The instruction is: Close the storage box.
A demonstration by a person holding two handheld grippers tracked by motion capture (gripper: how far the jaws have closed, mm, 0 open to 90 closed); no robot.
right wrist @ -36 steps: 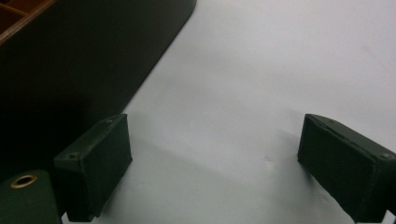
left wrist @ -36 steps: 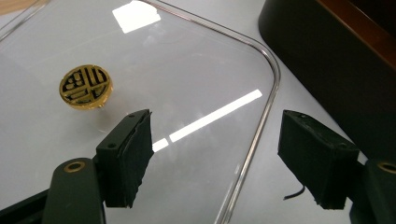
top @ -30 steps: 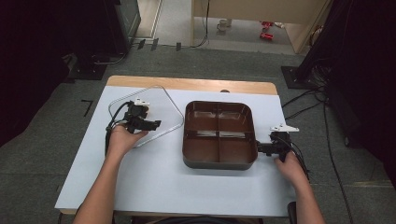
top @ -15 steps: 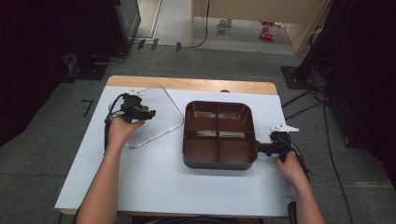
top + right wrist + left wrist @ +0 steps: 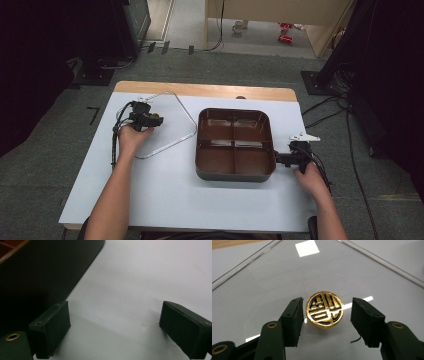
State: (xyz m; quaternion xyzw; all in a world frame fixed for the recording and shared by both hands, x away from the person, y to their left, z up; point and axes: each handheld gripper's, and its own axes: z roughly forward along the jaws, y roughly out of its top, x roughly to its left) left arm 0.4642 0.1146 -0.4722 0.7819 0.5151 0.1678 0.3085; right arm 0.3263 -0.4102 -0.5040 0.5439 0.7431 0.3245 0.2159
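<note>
A clear, rounded-corner lid (image 5: 172,125) lies flat on the white table at the left. In the left gripper view a round gold-and-black emblem (image 5: 325,309) sits on the lid (image 5: 274,277). My left gripper (image 5: 150,120) (image 5: 327,303) is open just above the lid, one jaw on each side of the emblem; the left jaw is almost touching it. A brown tray with compartments (image 5: 235,176) stands in the middle of the table. My right gripper (image 5: 280,159) (image 5: 115,307) is open and low over the table, beside the tray's right wall (image 5: 50,270), with nothing between its jaws.
A wooden strip (image 5: 200,90) runs along the table's far edge. Bare white tabletop (image 5: 165,195) stretches in front of the tray and lid. Cables (image 5: 330,115) trail on the floor to the right of the table.
My left gripper has moved a little to the left and farther back over the clear lid. The right gripper and the tray have stayed put.
</note>
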